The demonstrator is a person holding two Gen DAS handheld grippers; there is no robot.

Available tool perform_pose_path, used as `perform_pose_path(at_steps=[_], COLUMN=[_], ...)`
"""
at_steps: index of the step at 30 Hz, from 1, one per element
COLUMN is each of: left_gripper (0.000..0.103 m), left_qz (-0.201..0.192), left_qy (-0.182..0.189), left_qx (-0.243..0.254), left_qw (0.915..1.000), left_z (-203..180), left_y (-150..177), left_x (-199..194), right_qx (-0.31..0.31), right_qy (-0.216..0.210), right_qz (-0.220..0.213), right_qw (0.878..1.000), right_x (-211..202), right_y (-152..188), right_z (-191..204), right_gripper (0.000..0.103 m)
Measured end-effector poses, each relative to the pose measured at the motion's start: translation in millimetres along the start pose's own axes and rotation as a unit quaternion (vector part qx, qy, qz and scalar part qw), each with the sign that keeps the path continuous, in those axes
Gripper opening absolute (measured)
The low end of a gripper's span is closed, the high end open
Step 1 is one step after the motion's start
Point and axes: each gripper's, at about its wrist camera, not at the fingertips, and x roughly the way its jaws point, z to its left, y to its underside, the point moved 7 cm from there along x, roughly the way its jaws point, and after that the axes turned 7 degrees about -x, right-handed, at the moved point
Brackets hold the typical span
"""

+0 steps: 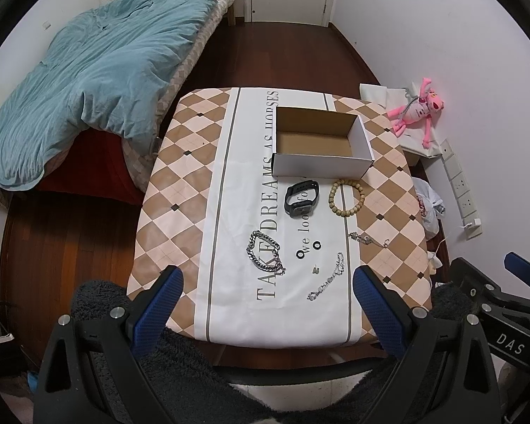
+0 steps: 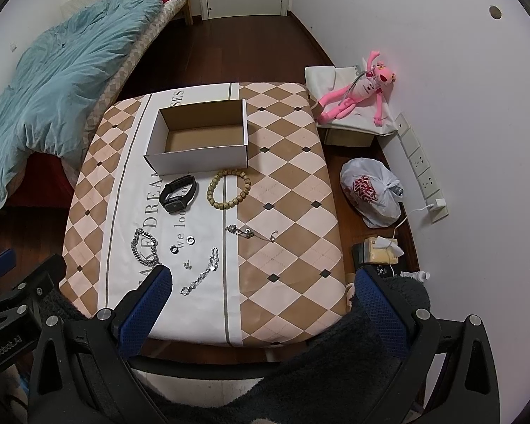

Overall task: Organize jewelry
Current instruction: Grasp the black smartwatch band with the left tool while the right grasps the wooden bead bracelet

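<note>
Ribbed blue claw (image 1: 268, 275) gapes above chunky chain bracelet (image 1: 265, 251).

My right gripper (image 2: 261, 282) hangs open over the table's (image 2: 293, 183) near edge; jewelry lies before the empty box (image 2: 198, 162).

- Open white cardboard box (image 1: 321, 141), brown inside, empty, upright at far middle of tablecloth.
- Black smartwatch (image 1: 299, 198), strap looped, just before box.
- Wooden bead bracelet (image 1: 346, 198), beside watch.
- Chunky silver chain (image 1: 265, 252), curled, near left.
- Two small dark rings (image 1: 308, 250), apart.
- Two slim silver bracelets (image 1: 328, 277), stretched out.
</note>
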Motion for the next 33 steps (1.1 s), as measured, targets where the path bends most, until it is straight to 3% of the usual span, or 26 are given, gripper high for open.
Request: perform_pose_path(at_steps=[8, 14, 18, 21, 29, 33], left_gripper=[0.098, 0.098, 0.097, 0.097, 0.097, 0.097], left_qz=[-0.005, 0.036, 0.065, 0.07, 0.077, 0.084], left_qy=[-0.044, -0.056, -0.057, -0.083, -0.131, -0.132], left_qx=[0.0, 0.002, -0.007, -0.021, -0.038, -0.039], left_qw=[0.999, 0.9978, 0.9962, 0.9938, 0.9877, 0.9869], left_z=[0, 8, 26, 39, 66, 68], left_y=[-34, -40, -25, -23, -28, -32], left_x=[38, 100, 136, 158, 191, 198], right_qx=[0.02, 0.031, 0.051, 0.068, 0.086, 0.07], right_qy=[0.003, -0.029, -0.048, -0.053, -0.054, -0.047], right_qz=[0.01, 0.052, 0.07, 0.079, 0.096, 0.099], right_qw=[1.0, 0.998, 0.995, 0.993, 0.99, 0.992], right_x=[40, 104, 155, 189, 258, 275], right_y=[-31, -42, -49, -56, -85, -91], right_z=[-4, -2, -3, 0, 15, 24], right_gripper=[0.103, 0.103, 0.101, 0.09, 0.075, 0.062])
